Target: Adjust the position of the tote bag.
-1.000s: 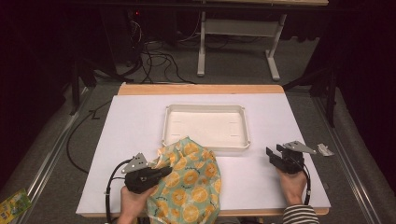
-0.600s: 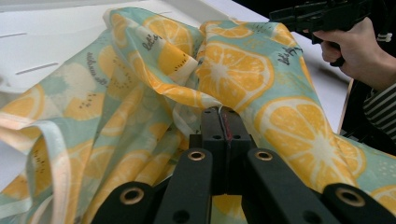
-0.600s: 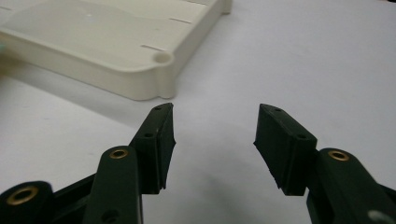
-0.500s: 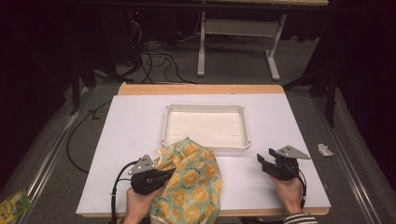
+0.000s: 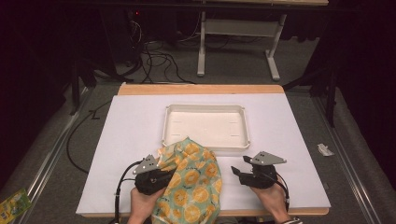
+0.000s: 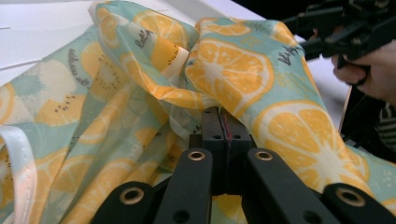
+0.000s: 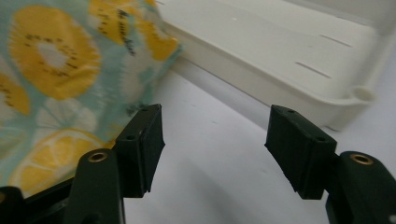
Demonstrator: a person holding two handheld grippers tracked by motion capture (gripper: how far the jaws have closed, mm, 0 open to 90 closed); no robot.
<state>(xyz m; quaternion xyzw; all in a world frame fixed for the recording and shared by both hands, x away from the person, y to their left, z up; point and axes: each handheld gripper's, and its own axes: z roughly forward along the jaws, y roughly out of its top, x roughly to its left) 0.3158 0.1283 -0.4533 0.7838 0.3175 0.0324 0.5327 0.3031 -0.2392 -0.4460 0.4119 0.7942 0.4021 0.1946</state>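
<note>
White paper covers our table [image 5: 126, 140]; from above, the citrus-print cloth [image 5: 191, 182] lies bunched at the near edge, its far tip against the white tray [image 5: 205, 140]. Our left gripper [image 6: 219, 119] pinches a fold of it. Our right gripper [image 7: 212, 144] has just been opening, nothing between its jaws.

Wooden table with a white sheet cover [image 5: 126, 140] carried two items: a shallow white rectangular plastic tray [image 5: 205, 140] at centre, and a teal fabric printed with orange slices [image 5: 194, 182] bunched at the near edge, its far tip against the tray's rim.
</note>
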